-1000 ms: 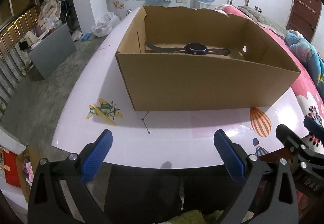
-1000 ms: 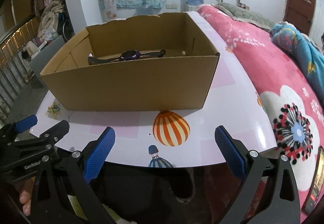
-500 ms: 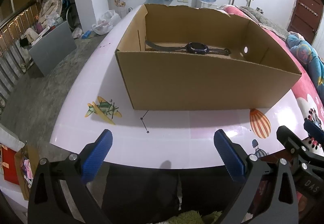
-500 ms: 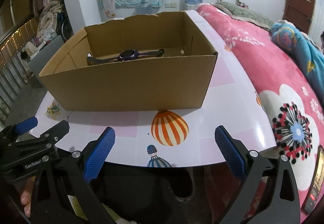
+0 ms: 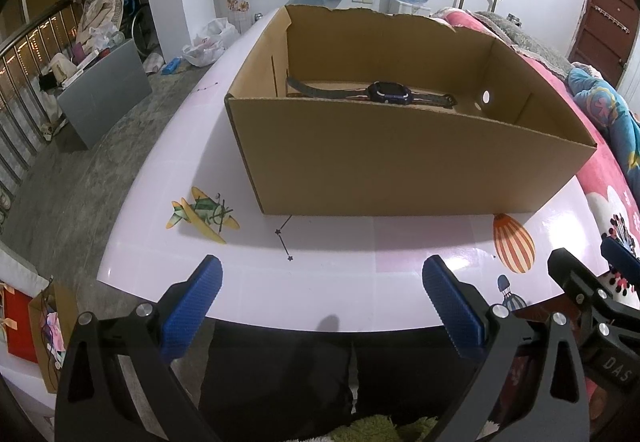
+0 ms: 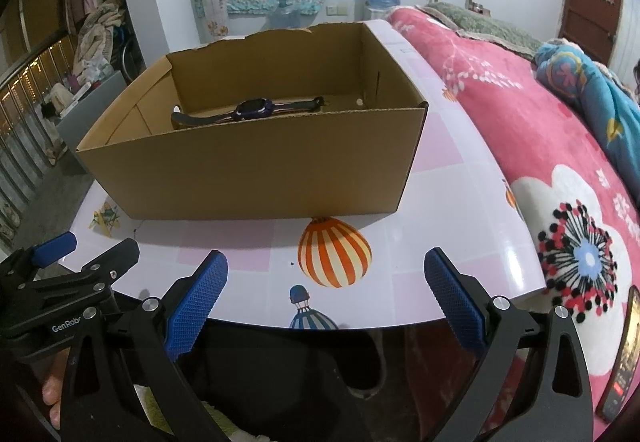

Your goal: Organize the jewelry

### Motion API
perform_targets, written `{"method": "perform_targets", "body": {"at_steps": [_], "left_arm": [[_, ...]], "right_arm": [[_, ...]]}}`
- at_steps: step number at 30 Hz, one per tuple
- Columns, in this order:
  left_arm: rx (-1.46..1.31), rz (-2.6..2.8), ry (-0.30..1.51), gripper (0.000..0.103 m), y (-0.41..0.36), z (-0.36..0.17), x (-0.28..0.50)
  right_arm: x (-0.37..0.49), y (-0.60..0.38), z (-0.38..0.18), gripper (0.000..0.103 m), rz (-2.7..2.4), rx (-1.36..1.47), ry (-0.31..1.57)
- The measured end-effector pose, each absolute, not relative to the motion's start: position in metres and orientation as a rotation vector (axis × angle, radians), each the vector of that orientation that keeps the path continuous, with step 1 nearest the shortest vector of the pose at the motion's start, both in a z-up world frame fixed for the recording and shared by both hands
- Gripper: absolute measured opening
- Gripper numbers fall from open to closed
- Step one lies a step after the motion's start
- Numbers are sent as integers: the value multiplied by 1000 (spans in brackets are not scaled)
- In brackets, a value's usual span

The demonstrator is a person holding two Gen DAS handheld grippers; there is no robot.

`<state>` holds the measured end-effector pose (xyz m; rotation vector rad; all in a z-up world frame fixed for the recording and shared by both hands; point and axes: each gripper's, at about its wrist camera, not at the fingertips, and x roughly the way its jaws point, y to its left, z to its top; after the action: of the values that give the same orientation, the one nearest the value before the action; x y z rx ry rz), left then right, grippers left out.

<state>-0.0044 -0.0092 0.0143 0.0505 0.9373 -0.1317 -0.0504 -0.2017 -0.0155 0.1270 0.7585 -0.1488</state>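
Wristwatch, dark strap with purple-black square case (image 5: 390,92), is laid flat on the floor of the open brown cardboard box (image 5: 400,162), toward its far wall. Its long axis is run left-right, parallel to the box's front wall; buckle end cannot be told. Box is stood on the white table with balloon and plane stickers (image 5: 340,262). Left gripper (image 5: 322,304) and right gripper (image 6: 326,300) are held at the near table edge, jaws spread wide, nothing pinched. Scene is fitted by watch just stowed or about to be lifted out; no move is settled.

Your pale pink desk (image 5: 340,274) carries one open cardboard box (image 5: 400,166), sitting among airplane (image 5: 202,214) and balloon (image 6: 334,256) prints.
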Motion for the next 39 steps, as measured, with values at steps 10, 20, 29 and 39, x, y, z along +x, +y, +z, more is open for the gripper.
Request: {"method": "perform_targets", "body": {"at_steps": [10, 20, 29, 39], "left_arm": [[50, -132, 937, 98, -9, 14, -4], [48, -130, 938, 98, -9, 13, -5], [38, -121, 942, 98, -10, 12, -5], [35, -116, 947, 98, -10, 11, -5]], "right_arm": [[-50, -201, -14, 95, -138, 124, 760], [-49, -199, -14, 95, -133, 123, 764], [-49, -198, -14, 95, -134, 123, 765], [-48, -197, -15, 95, -133, 125, 767]]}}
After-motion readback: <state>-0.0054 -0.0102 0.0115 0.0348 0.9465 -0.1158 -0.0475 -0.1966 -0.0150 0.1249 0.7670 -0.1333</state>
